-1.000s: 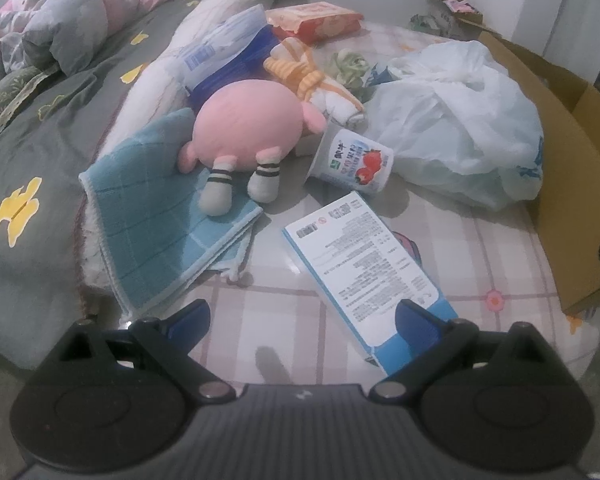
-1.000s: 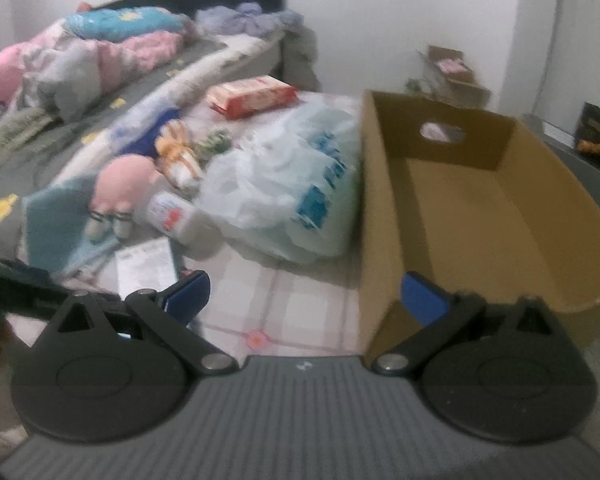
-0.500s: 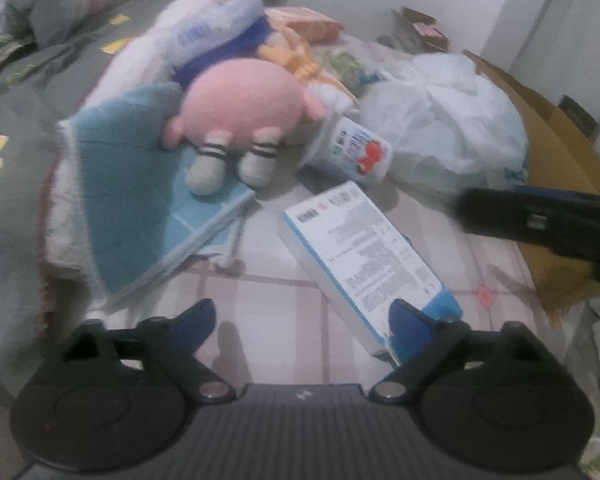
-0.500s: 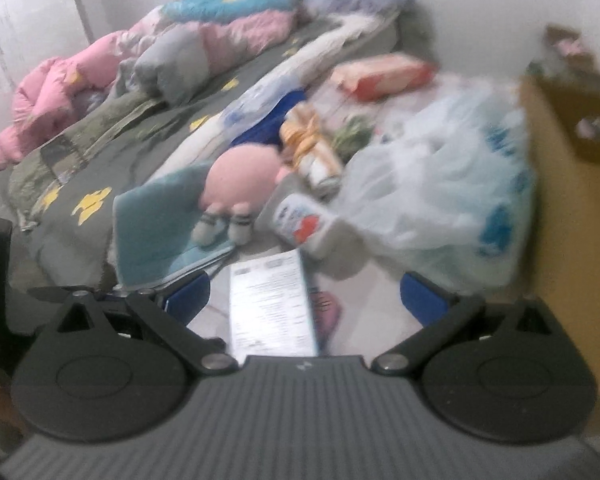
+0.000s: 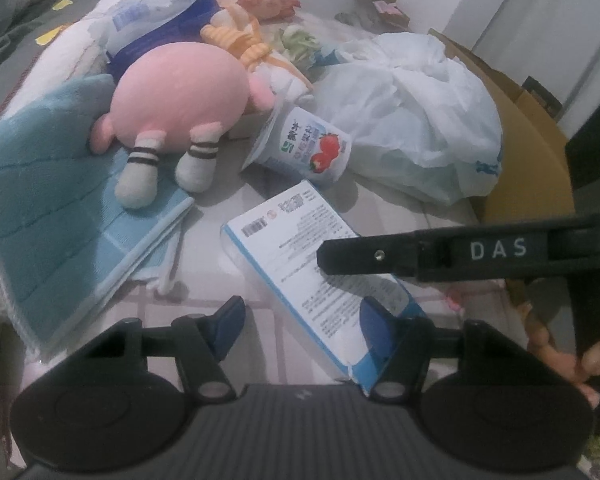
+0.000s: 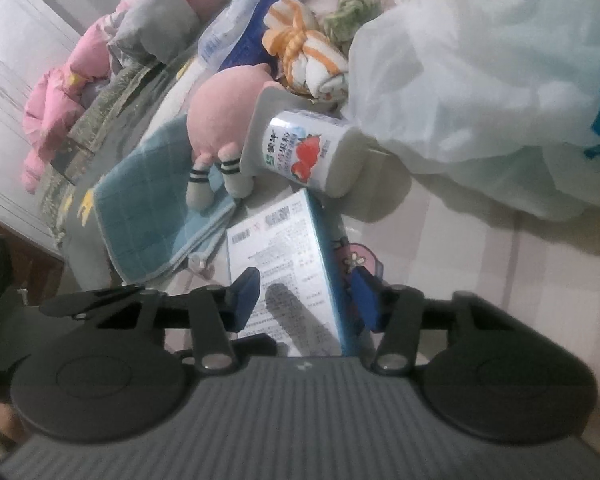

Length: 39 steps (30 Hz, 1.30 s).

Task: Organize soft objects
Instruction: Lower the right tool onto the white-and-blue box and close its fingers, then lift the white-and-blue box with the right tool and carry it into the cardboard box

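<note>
Right wrist view: a white cup and plastic bag crowded the upper frame, the pink plush on a blue towel at centre left; the right gripper, jaws just closing, straddled a blue-edged box without touching, like the left gripper

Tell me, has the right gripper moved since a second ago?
Yes. The right gripper has swung left from the brown cardboard box and come down over the white-and-blue printed carton, which now lies between its jaws; they have just been closing.
</note>
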{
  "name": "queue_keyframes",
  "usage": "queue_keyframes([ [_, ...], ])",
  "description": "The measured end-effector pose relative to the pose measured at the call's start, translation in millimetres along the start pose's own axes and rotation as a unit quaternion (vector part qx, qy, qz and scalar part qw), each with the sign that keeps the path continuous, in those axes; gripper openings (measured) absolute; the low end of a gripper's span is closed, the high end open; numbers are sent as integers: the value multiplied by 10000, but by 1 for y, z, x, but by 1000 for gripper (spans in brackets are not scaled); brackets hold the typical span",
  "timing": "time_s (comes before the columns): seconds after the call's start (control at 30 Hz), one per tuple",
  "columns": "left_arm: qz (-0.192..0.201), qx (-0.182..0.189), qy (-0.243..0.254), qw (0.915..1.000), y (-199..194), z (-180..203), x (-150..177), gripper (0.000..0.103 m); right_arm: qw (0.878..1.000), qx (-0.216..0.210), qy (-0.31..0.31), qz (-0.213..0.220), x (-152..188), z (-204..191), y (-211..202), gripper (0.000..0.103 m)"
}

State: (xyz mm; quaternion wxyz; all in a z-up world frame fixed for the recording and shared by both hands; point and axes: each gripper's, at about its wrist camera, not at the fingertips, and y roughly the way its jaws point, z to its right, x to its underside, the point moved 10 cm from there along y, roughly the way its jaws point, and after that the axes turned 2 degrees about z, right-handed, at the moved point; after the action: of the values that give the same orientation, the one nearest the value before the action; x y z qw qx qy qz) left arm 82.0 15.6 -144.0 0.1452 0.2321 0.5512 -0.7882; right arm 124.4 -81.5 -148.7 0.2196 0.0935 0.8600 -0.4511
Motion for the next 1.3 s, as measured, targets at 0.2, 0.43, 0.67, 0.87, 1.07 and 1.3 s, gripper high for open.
queue_keyframes([
  [0.2, -266, 472, -301, 9981, 0, 3, -2, 64, 9997, -94, 199, -111, -2, 1, -1, 43],
  [0.43, -337, 313, -23, 9989, 7, 15, 2, 73, 10000, -28, 21, -68, 3, -2, -3, 38],
  [0.67, 14, -122, 15, 9999, -15, 9, -3, 68, 9997, -196, 155, -53, 11, -10, -14, 31],
  [0.87, 571, -378, 192, 9975, -56, 22, -21, 67, 9989, -339, -99, 311, -1, -35, -41, 31],
  [1.07, 1160, -248, 540, 9915, -89, 56, -73, 68, 9938, -346, -412, 974, -41, -54, -93, 31],
  [1.3, 1458, 238, 1239, 9812, -79, 135, -152, 68, 9838, -27, -284, 1769, -106, -21, -174, 31],
])
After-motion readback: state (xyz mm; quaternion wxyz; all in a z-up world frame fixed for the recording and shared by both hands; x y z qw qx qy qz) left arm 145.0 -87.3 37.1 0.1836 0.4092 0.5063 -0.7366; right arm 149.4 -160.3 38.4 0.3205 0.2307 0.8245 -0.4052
